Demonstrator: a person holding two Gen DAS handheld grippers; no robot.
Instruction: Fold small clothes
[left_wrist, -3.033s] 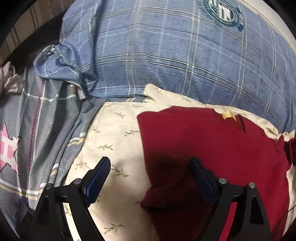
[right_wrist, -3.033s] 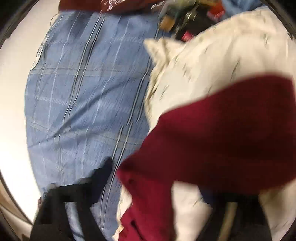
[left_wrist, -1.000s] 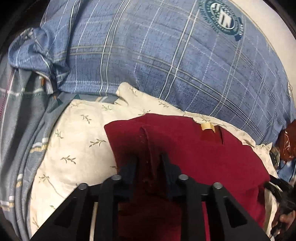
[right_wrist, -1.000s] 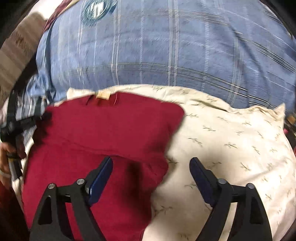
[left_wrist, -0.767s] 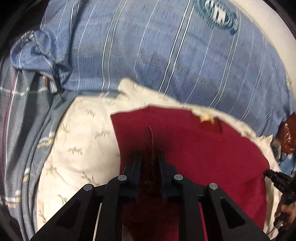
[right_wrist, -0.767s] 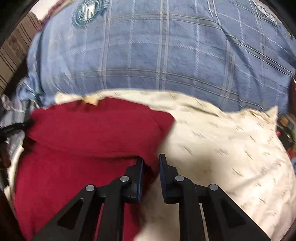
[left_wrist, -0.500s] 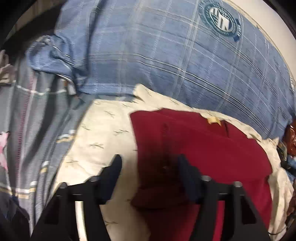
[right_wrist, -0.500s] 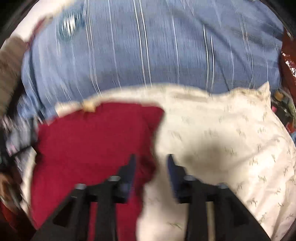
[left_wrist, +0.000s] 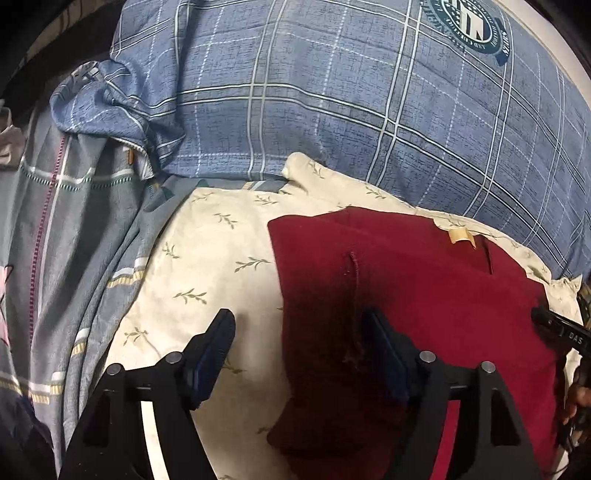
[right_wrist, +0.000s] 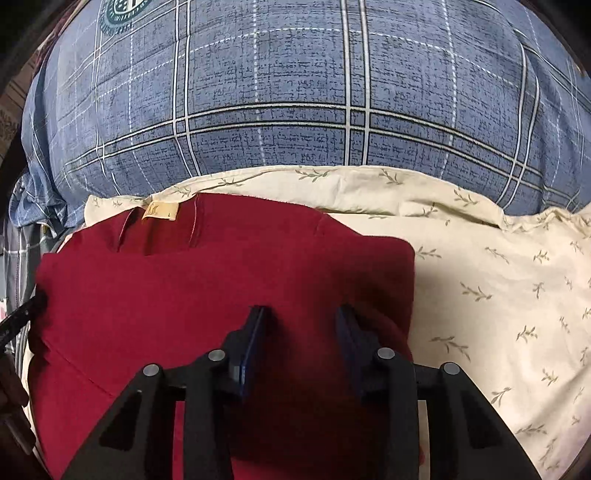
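Red garment (right_wrist: 221, 288) on cream pillow (right_wrist: 498, 280); left jaws opening, right jaws closing

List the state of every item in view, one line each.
red garment: partly folded, lying on the cream pillow, label showing.
cream pillow: lying flat, against the blue plaid pillow.
blue plaid pillow: behind, untouched.
left hand-held gripper: opening, straddling the garment's left edge, not pressing.
right hand-held gripper: closing over the garment, gap remaining.
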